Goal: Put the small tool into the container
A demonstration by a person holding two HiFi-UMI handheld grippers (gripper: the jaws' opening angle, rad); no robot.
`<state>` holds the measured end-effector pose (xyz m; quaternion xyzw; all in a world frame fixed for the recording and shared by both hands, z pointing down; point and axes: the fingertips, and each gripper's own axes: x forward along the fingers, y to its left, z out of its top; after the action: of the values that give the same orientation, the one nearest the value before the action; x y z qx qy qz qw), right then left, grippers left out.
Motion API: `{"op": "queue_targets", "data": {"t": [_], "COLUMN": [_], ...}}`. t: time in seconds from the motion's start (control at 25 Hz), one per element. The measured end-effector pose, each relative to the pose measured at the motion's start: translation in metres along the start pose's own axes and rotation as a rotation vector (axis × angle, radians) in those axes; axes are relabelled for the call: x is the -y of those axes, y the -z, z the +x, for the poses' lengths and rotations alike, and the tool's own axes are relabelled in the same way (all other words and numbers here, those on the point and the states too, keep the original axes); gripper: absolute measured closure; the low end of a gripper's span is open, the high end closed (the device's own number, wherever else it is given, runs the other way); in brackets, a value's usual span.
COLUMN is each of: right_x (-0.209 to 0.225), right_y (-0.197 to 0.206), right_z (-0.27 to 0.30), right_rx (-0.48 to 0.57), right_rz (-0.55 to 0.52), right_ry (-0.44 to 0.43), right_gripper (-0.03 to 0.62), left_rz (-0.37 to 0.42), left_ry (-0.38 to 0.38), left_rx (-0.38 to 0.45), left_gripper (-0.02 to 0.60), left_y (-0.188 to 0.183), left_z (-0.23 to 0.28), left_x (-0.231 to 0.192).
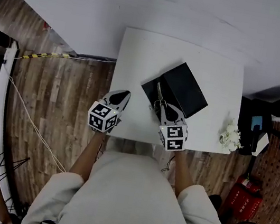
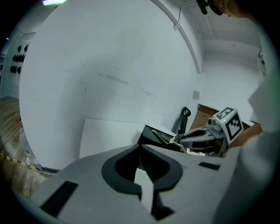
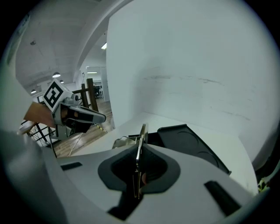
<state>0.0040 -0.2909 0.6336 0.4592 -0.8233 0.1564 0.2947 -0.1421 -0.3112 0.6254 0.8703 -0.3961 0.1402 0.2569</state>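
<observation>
right hand-held gripper [image 3: 139,154] clamps the small tool [image 3: 141,133], its tip over the container [image 3: 189,138].

No readable text, no labels (none anywhere)

Pale short-sleeved top [image 1: 130,198], grey left tongs [image 1: 123,94] and right tongs [image 1: 160,106] — black-lined inside, black-and-white marker cubes [image 1: 101,116]

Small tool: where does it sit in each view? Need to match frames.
Head view: small tool at centre, poking from the right gripper over the black container.
Left gripper view: right of centre, against the container.
Right gripper view: centre, on edge, clamped in the jaws.
Shared landmark: the black container.
</observation>
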Motion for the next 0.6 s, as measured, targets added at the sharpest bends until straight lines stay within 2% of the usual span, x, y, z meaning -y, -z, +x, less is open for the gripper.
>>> {"op": "queue_targets", "data": {"t": [0.6], "right_x": [0.011], "right_y": [0.024], "right_z": [0.023], "right_rx": [-0.170], "right_rz": [-0.184], "right_ry": [0.075], "right_gripper": [0.574], "left_rz": [-0.033], "left_ry": [0.019], "left_rx": [0.008], "left_gripper": [0.566], "left_y": [0.010], "left_z": [-0.009], "left_x": [-0.008]}}
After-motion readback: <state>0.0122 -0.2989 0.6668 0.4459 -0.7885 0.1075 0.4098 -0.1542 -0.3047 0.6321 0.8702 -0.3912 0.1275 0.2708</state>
